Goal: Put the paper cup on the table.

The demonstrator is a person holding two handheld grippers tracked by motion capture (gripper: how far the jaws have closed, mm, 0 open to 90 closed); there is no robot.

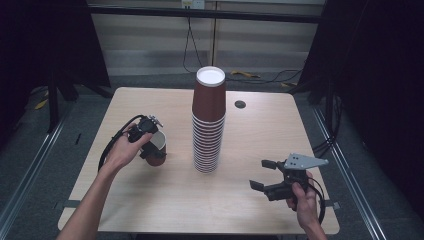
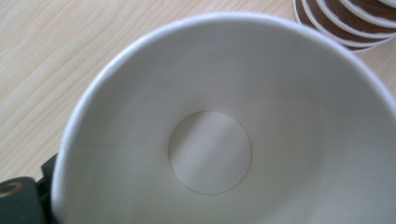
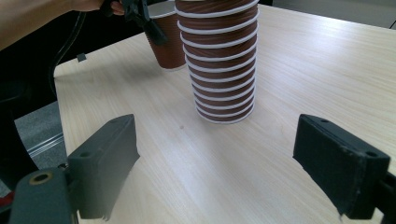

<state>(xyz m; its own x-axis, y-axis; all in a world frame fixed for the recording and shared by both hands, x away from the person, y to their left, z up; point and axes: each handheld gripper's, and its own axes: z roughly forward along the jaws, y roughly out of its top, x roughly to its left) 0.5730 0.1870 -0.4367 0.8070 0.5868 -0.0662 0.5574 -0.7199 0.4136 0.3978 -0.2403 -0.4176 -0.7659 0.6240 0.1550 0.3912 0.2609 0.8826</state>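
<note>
wooden table (image 1: 150, 200), small dark disc (image 1: 240, 104)

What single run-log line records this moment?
left hand-held gripper: at single cup, upright on table | right hand-held gripper: open, empty | cup stack: standing between

We see the tabletop (image 1: 150, 200) evenly lit from above in the high view, while the room around its edges falls into near black. The cup stack (image 1: 209, 125) throws only a soft, faint shadow at its base. The picture is slightly soft, with fine detail smeared. In the left gripper view the white inside of the single cup (image 2: 210, 154) is blurred and mildly shaded. In the right gripper view the near black jaws are out of focus and the wood grain beyond is sharper.
</note>
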